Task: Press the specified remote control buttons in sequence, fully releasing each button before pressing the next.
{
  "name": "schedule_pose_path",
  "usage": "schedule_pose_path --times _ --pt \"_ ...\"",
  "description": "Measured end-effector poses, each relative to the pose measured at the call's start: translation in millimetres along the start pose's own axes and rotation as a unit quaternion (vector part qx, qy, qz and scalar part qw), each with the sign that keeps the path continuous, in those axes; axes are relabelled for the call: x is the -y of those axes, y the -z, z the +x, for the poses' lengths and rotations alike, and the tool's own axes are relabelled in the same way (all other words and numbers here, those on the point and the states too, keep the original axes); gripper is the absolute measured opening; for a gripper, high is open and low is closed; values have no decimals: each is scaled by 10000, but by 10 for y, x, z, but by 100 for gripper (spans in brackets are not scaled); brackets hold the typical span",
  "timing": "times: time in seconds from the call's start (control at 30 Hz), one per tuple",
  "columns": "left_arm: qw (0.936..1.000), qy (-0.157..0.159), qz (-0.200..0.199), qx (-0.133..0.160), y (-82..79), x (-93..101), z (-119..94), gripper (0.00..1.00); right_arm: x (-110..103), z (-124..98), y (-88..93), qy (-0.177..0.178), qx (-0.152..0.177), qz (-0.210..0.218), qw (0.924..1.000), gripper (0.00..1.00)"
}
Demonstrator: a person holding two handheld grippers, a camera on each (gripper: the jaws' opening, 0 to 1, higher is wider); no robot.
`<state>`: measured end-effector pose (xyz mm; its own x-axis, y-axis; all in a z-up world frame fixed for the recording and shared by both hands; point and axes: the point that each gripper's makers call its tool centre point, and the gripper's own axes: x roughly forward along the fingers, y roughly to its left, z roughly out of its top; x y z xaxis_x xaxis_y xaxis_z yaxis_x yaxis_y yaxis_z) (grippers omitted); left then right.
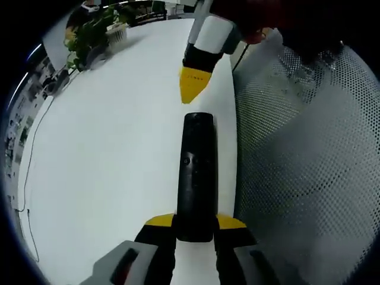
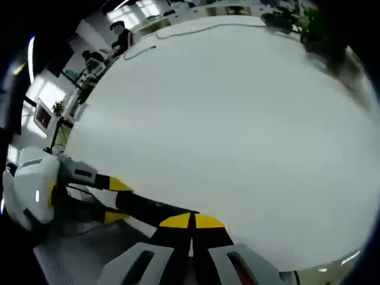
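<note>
Gripping the black remote control (image 1: 196, 178) by its near end over the white surface (image 1: 107, 154), the left gripper (image 1: 196, 228) is risking pivot or slip as the closed, empty right gripper (image 1: 191, 89) is hovering just beyond the far end to press.

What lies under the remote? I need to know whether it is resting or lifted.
White table shows around the remote, whose near end sits between the left tongs. Its underside is covered, so contact cannot be told.
</note>
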<state>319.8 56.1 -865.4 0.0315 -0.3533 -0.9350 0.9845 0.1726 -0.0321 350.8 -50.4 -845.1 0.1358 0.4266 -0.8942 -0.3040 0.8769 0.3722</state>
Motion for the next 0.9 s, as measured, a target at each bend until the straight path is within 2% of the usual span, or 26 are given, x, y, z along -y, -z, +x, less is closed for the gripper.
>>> schedule_pose_path --times 0.1,0.2,0.3,0.57,0.67,0.7,0.83,0.9 --pt "10000 3 38 22 0 -4 1 24 -33 61 68 -87 -210 77 9997 0" --pt "9999 14 80 71 4 -5 0 24 -69 88 72 -142 -235 61 9996 0" --pt "9999 21 60 112 0 -5 1 24 -49 114 113 -60 -350 31 9994 0" --pt "9999 7 105 80 -1 -7 6 24 -51 106 116 -107 -309 88 9994 0" --pt "9999 14 105 87 -4 -6 6 24 -45 117 114 44 -240 -403 9989 0" --pt "9999 23 77 96 -4 -7 6 24 -59 116 118 54 -220 -418 9989 0" --pt "9998 102 -81 171 -6 -18 0 25 -52 112 119 48 -212 -375 9991 0" --pt "9997 99 -56 203 -7 -8 -3 25 -46 109 116 -18 -205 -217 9996 0"
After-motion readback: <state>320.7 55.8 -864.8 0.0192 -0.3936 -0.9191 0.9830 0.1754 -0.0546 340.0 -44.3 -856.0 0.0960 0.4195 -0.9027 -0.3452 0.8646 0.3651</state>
